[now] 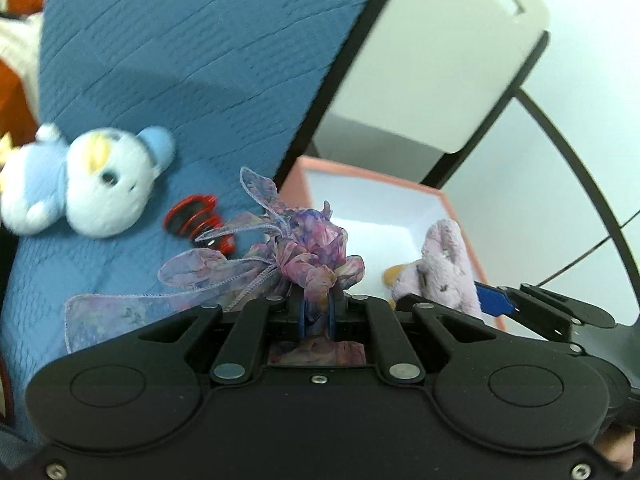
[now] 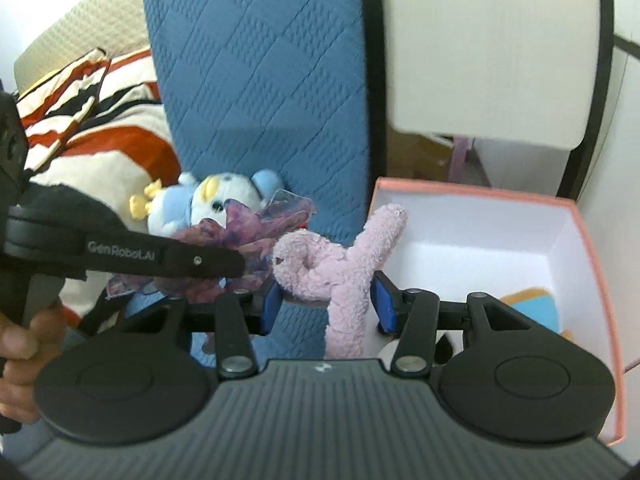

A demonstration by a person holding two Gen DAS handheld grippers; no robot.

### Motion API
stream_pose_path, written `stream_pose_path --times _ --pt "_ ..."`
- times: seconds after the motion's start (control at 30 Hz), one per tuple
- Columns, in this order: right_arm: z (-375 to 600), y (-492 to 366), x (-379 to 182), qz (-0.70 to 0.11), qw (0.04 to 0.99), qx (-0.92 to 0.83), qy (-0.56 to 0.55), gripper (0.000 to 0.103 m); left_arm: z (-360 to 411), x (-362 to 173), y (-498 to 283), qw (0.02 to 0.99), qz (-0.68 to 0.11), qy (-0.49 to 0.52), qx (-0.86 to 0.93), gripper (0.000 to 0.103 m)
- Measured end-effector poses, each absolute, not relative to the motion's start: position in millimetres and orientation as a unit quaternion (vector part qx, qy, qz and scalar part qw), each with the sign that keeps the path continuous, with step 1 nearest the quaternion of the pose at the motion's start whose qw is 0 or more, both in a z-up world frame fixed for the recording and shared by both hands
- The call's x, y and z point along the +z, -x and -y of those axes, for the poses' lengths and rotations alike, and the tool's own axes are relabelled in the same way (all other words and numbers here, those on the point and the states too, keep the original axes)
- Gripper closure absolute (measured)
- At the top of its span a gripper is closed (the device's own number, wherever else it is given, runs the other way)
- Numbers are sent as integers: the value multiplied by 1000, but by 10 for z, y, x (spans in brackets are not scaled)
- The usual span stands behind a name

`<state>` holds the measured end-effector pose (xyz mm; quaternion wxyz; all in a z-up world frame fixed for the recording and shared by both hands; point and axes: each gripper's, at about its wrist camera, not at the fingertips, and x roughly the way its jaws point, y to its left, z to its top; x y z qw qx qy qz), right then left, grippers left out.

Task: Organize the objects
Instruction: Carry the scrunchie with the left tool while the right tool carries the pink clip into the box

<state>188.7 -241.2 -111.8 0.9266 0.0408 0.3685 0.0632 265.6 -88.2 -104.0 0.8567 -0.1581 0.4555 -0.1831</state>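
two grippers lift soft things beside an open box

a blue quilted cover spreads across the scene, with a white cabinet standing past its edge. below the cabinet sits a pink box, open and white inside. on the cover lies a blue and white plush bird, and just beside it a small red and black toy. the right gripper stands about half open, its blue pads pressed on a pink plush rabbit held just beside the box's near wall. the left gripper is nearly closed, pinching a purple sheer ribbon whose loose loops trail over the cover. a person's hand grips the left gripper's handle.
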Motion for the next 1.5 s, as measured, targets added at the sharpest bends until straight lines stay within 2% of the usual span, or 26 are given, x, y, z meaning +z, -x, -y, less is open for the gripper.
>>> stream_pose_path --times 0.33,0.53,0.93,1.23,1.3,1.43,1.5 --pt "2845 -1855 -708 -339 937 49 -63 52 1334 -545 -2762 861 -436 143 -220 93" --pt "3057 -1817 -674 -337 940 28 -48 52 1703 -500 -2828 854 -446 126 -238 93" --pt "3591 -1888 -1241 -413 907 -30 -77 52 2262 -1050 -3060 802 -526 132 -251 92" --pt "3806 -1838 -1672 -451 885 -43 -109 52 2370 -1496 -2996 776 -565 132 -245 91" --pt "3806 -1820 -1685 -452 884 -39 -114 51 2373 -1509 -3003 778 -562 134 -245 88" --pt "3808 -1814 -1649 -446 886 -40 -118 50 2341 -1427 -2971 792 -545 132 -242 66" --pt "3805 -1805 -1613 -439 890 -40 -119 49 2323 -1351 -2916 804 -531 121 -238 63"
